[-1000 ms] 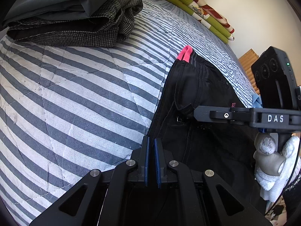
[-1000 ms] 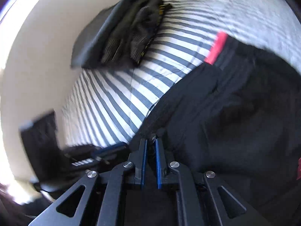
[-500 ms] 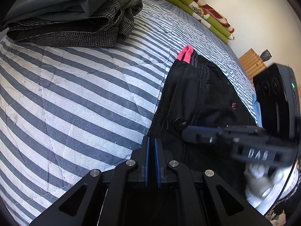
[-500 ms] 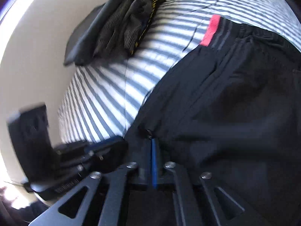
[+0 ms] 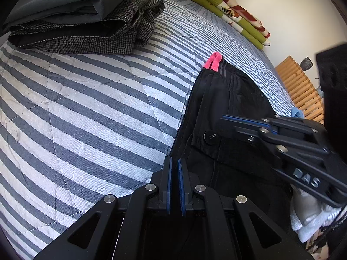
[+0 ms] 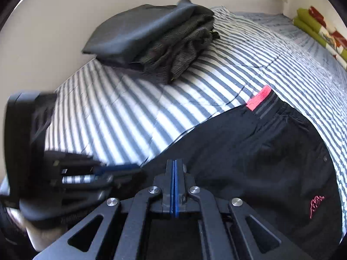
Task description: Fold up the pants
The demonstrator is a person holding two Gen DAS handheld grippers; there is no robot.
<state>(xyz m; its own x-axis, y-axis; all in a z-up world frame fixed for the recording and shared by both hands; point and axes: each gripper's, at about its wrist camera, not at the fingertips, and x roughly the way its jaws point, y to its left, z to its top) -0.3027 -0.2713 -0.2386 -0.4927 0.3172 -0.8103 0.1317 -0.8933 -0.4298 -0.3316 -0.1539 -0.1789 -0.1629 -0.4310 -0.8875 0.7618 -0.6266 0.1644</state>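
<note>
Black pants (image 5: pixel 227 99) with a pink waistband tab (image 5: pixel 213 64) lie on the striped bedspread (image 5: pixel 86 108). A flap with a round button (image 5: pixel 210 137) rests on top of them. My left gripper (image 5: pixel 174 162) is shut on the near left edge of the pants, with a thin gap between its pads. The right wrist view shows the left gripper (image 6: pixel 130 169) at that same edge of the pants (image 6: pixel 260 162). My right gripper (image 6: pixel 174 164) hovers over the cloth with its pads pressed fully together, and I see nothing between them. The left wrist view shows the right gripper (image 5: pixel 225 119) blurred above the flap.
A stack of folded dark clothes (image 5: pixel 86 21) sits at the far left of the bed, against a wall (image 6: pixel 54 32). A folded green blanket (image 5: pixel 234 15) lies at the far end. Wooden slats (image 5: pixel 299 88) stand beyond the right edge.
The right gripper let go of the pants flap and its pads closed fully. It lifted and tilted away, and the button flap now lies flat. The left gripper held still.
</note>
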